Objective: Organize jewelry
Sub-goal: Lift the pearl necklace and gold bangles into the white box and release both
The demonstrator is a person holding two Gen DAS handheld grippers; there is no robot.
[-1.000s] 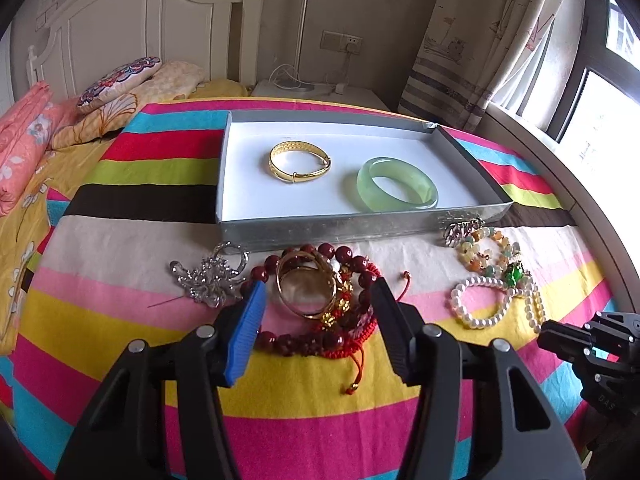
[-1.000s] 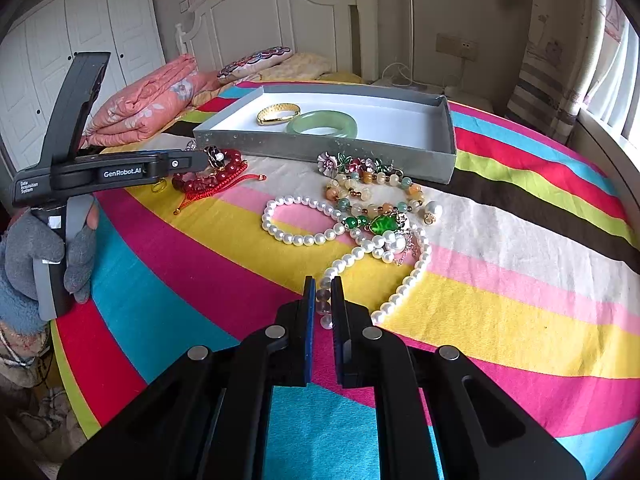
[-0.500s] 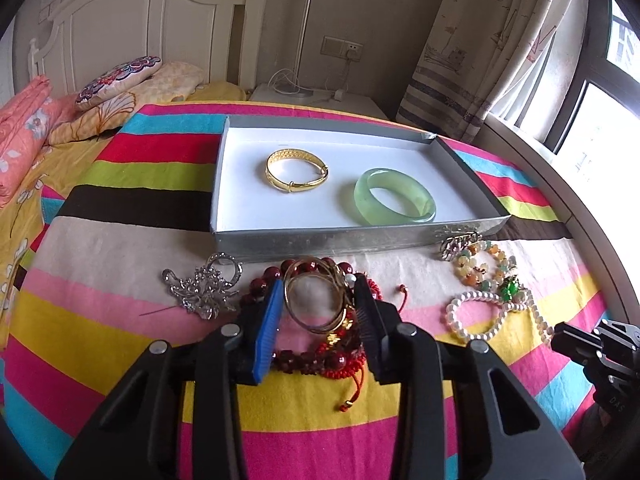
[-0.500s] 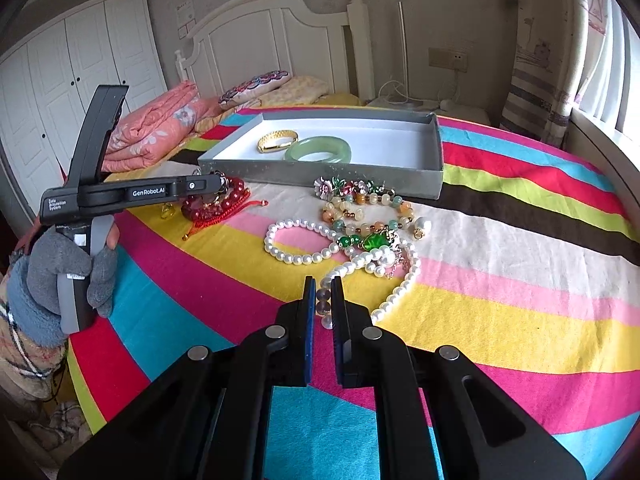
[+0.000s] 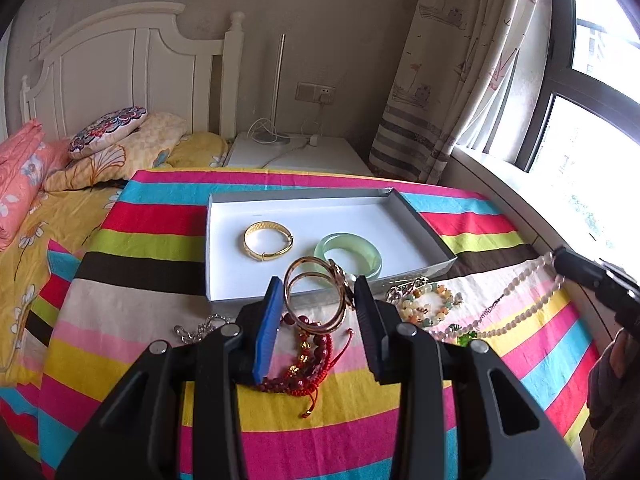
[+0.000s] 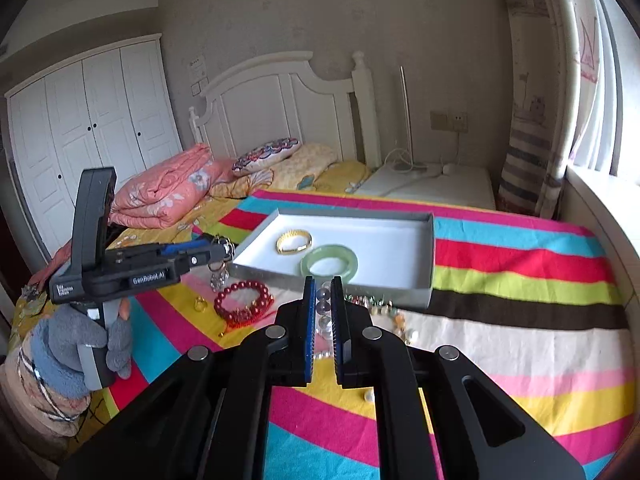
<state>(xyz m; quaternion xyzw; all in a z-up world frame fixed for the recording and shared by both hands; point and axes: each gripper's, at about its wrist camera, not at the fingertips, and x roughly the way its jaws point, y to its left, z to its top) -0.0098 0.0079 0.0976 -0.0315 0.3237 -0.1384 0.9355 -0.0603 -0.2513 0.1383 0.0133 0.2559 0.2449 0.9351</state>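
Note:
My left gripper [image 5: 316, 292] is shut on a pair of rose-gold bangles [image 5: 316, 298] and holds them above the bed, just in front of the grey tray [image 5: 424, 236]. The tray holds a gold bangle [image 5: 267, 240] and a green jade bangle [image 5: 352, 254]. My right gripper [image 6: 321, 294] is shut on a pearl necklace [image 6: 322, 306], whose strand hangs from it in the left wrist view [image 5: 516, 300]. A red bead bracelet [image 6: 242, 300] lies on the striped blanket [image 6: 520, 264].
A silver brooch [image 5: 198, 330] and a multicolour bead bracelet [image 5: 430, 304] lie on the blanket before the tray. Pillows [image 5: 108, 136] and a folded quilt [image 6: 168, 192] lie at the bed's head. A white nightstand [image 5: 300, 154] stands behind, a window sill [image 5: 520, 192] at right.
My left gripper closed on the rose-gold bangles and lifted them off the red beads toward the tray. My right gripper rose with the pearl necklace.

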